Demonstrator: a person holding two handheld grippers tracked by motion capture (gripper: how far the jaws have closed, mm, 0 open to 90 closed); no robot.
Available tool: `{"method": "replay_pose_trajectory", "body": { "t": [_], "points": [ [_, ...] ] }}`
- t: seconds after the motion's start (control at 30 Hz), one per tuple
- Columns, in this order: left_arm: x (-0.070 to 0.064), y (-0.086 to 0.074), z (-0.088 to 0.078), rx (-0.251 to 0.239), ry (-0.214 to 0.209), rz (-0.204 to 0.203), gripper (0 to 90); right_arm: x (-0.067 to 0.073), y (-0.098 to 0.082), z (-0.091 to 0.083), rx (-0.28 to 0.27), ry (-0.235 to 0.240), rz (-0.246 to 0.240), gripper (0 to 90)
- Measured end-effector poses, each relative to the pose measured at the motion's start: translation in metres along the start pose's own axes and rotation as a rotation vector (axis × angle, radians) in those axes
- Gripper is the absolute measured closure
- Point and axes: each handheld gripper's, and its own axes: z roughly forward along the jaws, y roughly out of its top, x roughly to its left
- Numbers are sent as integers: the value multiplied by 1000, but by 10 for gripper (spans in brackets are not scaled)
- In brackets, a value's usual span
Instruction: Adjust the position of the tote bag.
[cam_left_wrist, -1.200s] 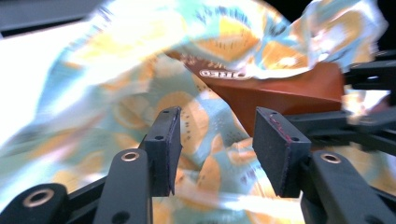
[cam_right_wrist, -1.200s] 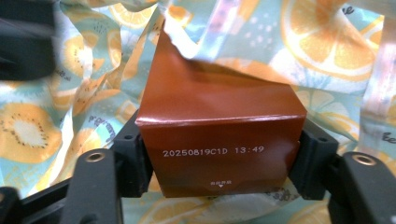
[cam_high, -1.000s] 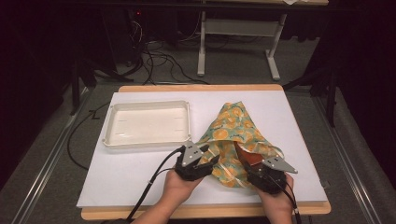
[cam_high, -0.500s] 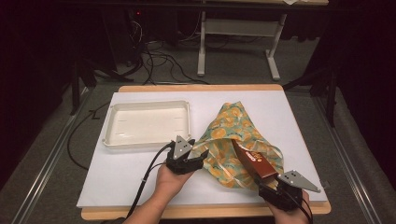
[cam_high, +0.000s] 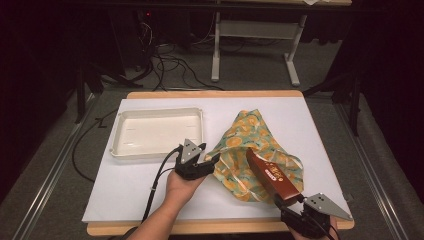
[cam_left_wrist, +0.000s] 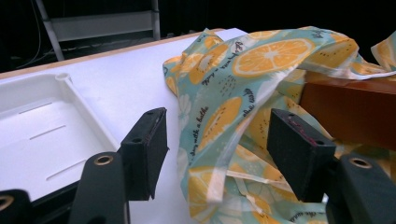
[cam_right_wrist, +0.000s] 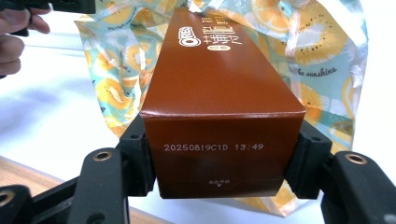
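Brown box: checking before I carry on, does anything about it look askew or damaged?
No damage shows. The brown box lies slanted, half out of the crumpled fruit-print bag, its near end clamped in the right tongs.

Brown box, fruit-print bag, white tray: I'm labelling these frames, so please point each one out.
brown box (cam_right_wrist: 219, 93), right gripper view, top face.
fruit-print bag (cam_high: 250, 131), high view, upper cloth.
white tray (cam_high: 155, 134), high view, bare floor.

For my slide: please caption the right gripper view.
Right gripper clamps a brown cardboard box partly inside an orange-print fabric bag.
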Motion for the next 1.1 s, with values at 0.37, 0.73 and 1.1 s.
{"method": "replay_pose_trajectory", "body": {
  "t": [0.37, 0.73, 1.1],
  "points": [
    [-5, 1, 11, 14, -22, 1, 397, 4, -1, -13, -29, 1, 2, 395],
    [-3, 0, 12, 18, -2, 9, 416, 13, 7, -22, -79, 28, -9, 396],
    [-3, 0, 13, 27, 6, 17, 430, 14, 13, -31, -120, 43, -7, 396]
  ]
}}
